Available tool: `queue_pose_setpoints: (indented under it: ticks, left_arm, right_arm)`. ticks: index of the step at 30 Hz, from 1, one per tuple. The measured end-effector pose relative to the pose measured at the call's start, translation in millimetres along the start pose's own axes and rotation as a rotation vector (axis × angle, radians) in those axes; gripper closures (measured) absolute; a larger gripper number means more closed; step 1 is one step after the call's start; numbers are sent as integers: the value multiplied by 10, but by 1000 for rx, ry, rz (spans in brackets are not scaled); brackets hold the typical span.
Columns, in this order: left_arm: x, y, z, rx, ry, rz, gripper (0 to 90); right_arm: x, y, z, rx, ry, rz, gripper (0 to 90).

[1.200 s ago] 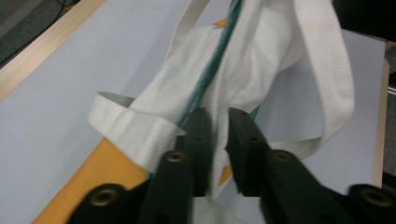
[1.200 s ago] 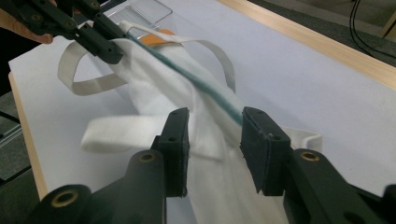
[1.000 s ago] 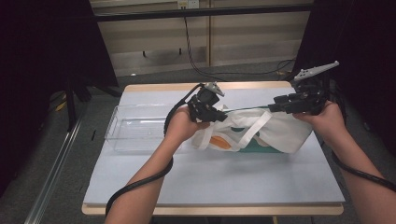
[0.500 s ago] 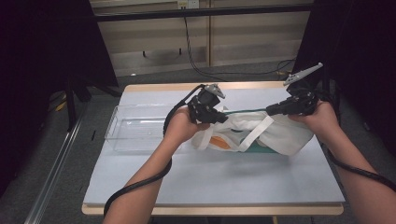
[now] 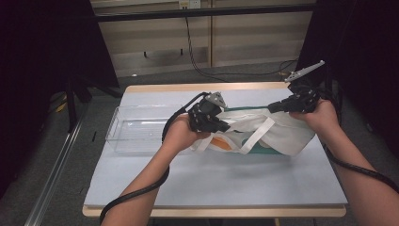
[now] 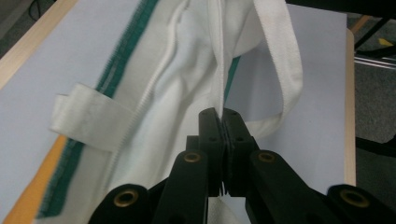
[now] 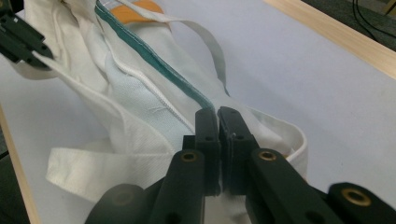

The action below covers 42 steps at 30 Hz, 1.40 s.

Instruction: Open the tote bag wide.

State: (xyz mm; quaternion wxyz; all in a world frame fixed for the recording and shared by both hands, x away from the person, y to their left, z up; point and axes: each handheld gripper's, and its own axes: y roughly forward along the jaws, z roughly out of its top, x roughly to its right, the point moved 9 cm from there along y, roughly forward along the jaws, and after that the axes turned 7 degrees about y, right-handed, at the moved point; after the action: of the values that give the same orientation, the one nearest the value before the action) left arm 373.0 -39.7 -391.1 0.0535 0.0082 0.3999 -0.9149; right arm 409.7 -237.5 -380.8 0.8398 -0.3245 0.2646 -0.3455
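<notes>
White tote bag [image 5: 277,134] with a green-trimmed rim, orange patches and white webbing handles lies on the pale surface [image 5: 211,176], stretched between the person's two hands right of centre. At the far left of the surface sits a clear plastic bin [image 5: 141,127], just beside the person's left hand [image 5: 178,136]. That hand holds the left tool [image 5: 225,126], whose jaws are closed on the bag's near rim; in the left gripper view the left tool [image 6: 223,116] pinches a thin fold of white cloth, with a handle loop [image 6: 285,70] hanging to one side and the green trim [image 6: 119,60] running along the other. The rim is pulled taut across the high view toward the right tool [image 5: 273,107], gripped in the right hand [image 5: 320,115] near the surface's right edge. In the right gripper view the right tool [image 7: 218,114] is shut on the bag's edge where the green trim [image 7: 159,63] ends, and the left tool [image 7: 32,51] shows far off at the upper left, clamped on the cloth. Black cables [image 5: 136,193] trail from both tools along the forearms.
</notes>
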Motion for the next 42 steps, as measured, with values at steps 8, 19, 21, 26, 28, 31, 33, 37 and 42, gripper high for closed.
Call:
queue_pose_setpoints:
  ticks: [8,19,21,26,28,31,33,37,42]
  left_arm:
    - [63,8,-74,9,-8,-19,887]
    - [102,-32,-90,1,3,-34,887]
    - [111,-52,-75,5,1,-32,887]
    - [118,-81,-62,4,10,-38,886]
    - [122,-92,-60,4,10,-43,887]
    - [134,-104,-60,2,16,-52,887]
    - [141,-112,-64,-6,20,-55,886]
    - [162,-112,-59,-3,17,-59,886]
    - [172,-116,-59,-8,22,-67,886]
  right_arm:
    - [44,-36,91,15,28,3,868]
    - [142,-71,135,36,71,-8,868]
    - [162,-95,171,42,77,-16,869]
    - [194,-104,216,42,76,-43,868]
    - [214,-112,237,49,86,-54,868]
    - [240,-125,268,61,93,-65,868]
    - [248,-133,274,59,98,-72,868]
    - [277,-138,308,66,95,-89,868]
    - [324,-142,339,72,107,-107,868]
